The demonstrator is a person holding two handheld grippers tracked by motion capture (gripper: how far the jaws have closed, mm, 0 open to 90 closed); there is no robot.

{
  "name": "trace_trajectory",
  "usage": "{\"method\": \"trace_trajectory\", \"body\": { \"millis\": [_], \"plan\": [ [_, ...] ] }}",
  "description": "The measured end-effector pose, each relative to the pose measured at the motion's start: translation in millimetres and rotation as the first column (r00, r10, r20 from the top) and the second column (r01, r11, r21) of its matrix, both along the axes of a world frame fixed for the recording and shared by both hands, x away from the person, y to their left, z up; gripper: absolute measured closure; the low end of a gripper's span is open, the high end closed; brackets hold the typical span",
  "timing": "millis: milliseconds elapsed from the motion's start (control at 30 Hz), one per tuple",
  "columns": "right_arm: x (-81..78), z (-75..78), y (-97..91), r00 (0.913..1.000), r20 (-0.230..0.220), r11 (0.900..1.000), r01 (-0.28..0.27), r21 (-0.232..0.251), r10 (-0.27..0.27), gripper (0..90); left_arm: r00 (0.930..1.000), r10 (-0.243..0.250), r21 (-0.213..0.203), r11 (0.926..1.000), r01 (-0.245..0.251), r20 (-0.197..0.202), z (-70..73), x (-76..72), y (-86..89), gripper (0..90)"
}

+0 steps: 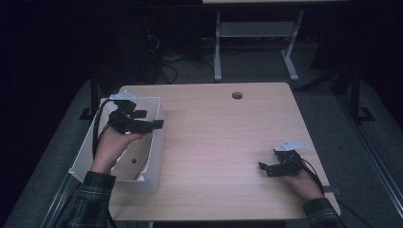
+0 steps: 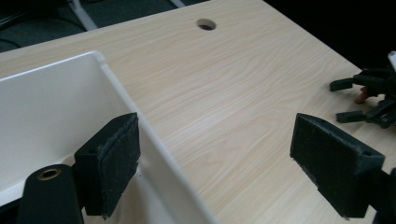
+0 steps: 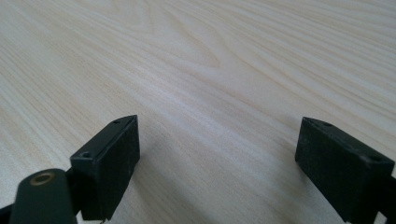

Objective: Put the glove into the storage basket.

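A white open bin (image 1: 156,145) stands at the table's left edge. A person's left hand holds my left gripper (image 1: 151,119) above the bin's right wall, open and holding nothing. In the left gripper view the gripper (image 2: 217,140) straddles the bin's rim (image 2: 116,79), with one jaw over the bin's inside and the other over the wood. My right gripper (image 1: 265,169) rests low near the table's front right, open and empty. In the right gripper view the gripper (image 3: 217,140) has bare wood between its jaws. The right gripper (image 2: 369,93) also shows far off in the left gripper view.
The light wooden table (image 1: 218,133) has a round cable hole (image 1: 237,95) near its far edge. A small dark spot (image 1: 133,161) lies on the bin's floor; I cannot tell what it is. A white desk frame (image 1: 256,33) stands on the floor beyond.
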State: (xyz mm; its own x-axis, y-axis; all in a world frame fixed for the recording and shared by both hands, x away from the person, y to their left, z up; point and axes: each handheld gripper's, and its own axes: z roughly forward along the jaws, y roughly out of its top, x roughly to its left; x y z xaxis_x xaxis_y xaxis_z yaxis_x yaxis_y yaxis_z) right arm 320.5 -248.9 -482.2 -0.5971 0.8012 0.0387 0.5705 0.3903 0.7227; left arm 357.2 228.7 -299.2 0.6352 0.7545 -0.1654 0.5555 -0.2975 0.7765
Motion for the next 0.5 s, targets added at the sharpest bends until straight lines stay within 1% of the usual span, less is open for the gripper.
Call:
{"method": "trace_trajectory", "body": {
  "millis": [33,67,133,267,300,333,367,400,500],
  "plan": [
    [0.0,0.0,0.0,1.0000,0.000,1.0000,0.000,0.000,0.000,13.5,0.9999,-0.011,0.006,0.9999,0.011,0.000,0.1,0.2,-5.2,15.6],
    [0.0,0.0,0.0,1.0000,0.000,1.0000,0.000,0.000,0.000,13.5,0.9999,-0.013,-0.004,0.9999,0.013,0.003,-0.1,-0.2,-11.4,15.7],
    [0.0,0.0,0.0,1.0000,0.000,1.0000,0.000,0.000,0.000,13.5,0.9995,-0.033,-0.004,0.9995,0.033,0.005,-0.3,-0.6,-22.6,15.7],
    [0.0,0.0,0.0,1.0000,-0.001,1.0000,0.000,0.001,0.000,13.5,0.9971,-0.076,0.006,0.9971,0.076,0.012,-3.0,-2.6,-46.5,15.7],
    [-0.1,0.0,0.0,1.0000,0.000,1.0000,0.001,0.001,-0.001,13.5,0.9959,-0.090,0.008,0.9960,0.089,0.013,-4.4,-3.2,-52.3,15.7],
    [-0.1,0.0,0.0,1.0000,0.000,1.0000,0.000,0.001,0.000,13.5,0.9954,-0.095,0.001,0.9955,0.095,0.014,-6.6,-4.1,-58.7,15.7],
    [-0.1,0.0,0.0,1.0000,-0.001,1.0000,0.000,0.000,0.000,13.5,0.9935,-0.113,0.011,0.9936,0.113,0.016,-8.8,-4.6,-63.8,15.8],
    [-0.1,0.0,0.1,1.0000,-0.001,1.0000,-0.001,0.001,0.001,13.5,0.9926,-0.120,0.012,0.9927,0.120,0.016,-11.5,-5.3,-69.7,15.9],
    [-0.2,0.0,0.2,1.0000,-0.001,1.0000,-0.002,0.001,0.002,13.5,0.9891,-0.147,0.007,0.9891,0.147,0.005,-20.8,-6.9,-85.1,15.9]
  ]
}}
